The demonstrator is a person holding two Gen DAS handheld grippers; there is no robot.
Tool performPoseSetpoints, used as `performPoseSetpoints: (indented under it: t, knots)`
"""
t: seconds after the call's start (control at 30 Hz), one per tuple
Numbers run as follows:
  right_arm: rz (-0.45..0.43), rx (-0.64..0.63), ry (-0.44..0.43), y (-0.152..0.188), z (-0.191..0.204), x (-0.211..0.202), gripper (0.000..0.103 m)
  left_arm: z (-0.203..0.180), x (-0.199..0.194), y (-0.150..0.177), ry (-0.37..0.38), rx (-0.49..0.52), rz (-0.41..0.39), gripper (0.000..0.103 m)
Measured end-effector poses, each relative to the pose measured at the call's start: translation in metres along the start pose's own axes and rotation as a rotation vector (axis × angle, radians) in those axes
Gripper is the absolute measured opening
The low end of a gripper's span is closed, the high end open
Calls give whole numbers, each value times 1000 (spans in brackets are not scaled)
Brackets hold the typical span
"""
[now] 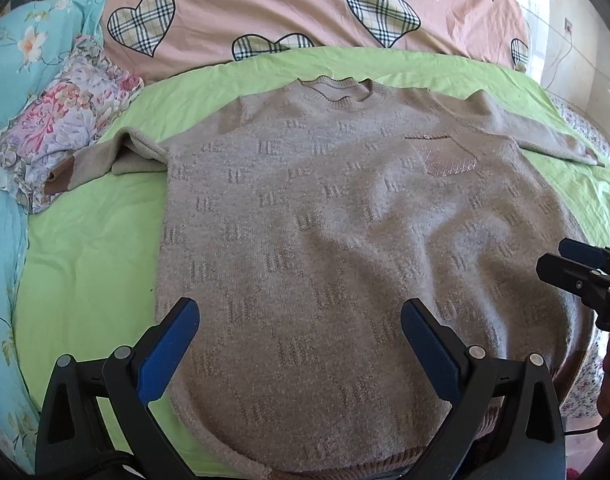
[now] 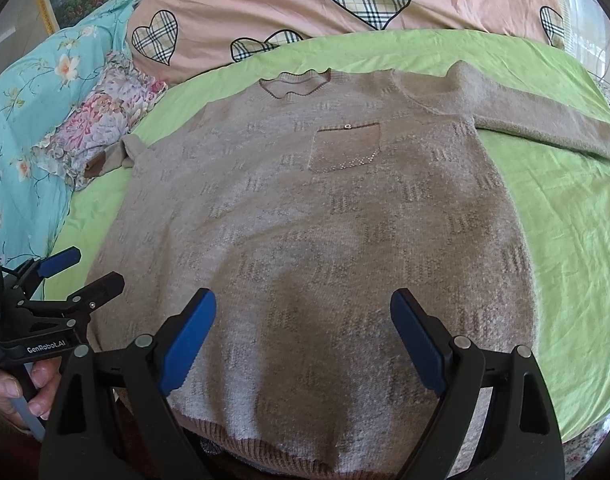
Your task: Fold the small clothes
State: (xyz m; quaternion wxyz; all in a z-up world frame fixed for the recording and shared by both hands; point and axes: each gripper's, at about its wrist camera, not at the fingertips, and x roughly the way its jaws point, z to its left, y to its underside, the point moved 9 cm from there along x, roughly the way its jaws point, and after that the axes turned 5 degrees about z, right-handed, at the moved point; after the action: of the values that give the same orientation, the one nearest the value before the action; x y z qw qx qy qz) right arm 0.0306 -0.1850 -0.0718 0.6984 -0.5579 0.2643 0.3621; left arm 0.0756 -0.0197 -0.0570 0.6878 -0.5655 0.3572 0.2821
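A beige knitted sweater (image 1: 325,220) (image 2: 313,232) lies flat, front side up, on a green sheet (image 1: 85,248) (image 2: 565,220), neckline far from me and hem near me. It has a shiny chest pocket (image 2: 345,148). One sleeve (image 1: 105,160) is bunched at the left; the other sleeve (image 2: 545,120) stretches out to the right. My left gripper (image 1: 299,320) hovers open above the hem's left part, holding nothing. My right gripper (image 2: 303,312) hovers open above the hem's middle, also holding nothing. Each gripper shows at the edge of the other's view: right gripper (image 1: 553,258), left gripper (image 2: 97,268).
A pink quilt with plaid hearts (image 1: 305,12) (image 2: 345,4) lies behind the sweater. A floral pillow (image 1: 65,120) and a turquoise flowered cover (image 1: 21,40) sit at the left. A person's hand (image 2: 13,392) holds the left gripper's handle. The bed's edge drops off at the right.
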Motion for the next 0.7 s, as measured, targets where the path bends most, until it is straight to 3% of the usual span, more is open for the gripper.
performPoseSetpoints:
  t: [0.27,0.7]
  knots:
    - [-16,154,-53,-10,-38,-2,89,1,13,-15,-2,-9,16,101]
    - [-65,337,72,-31,-155,-21,89,8,36,-66,-9,-33,-29,101]
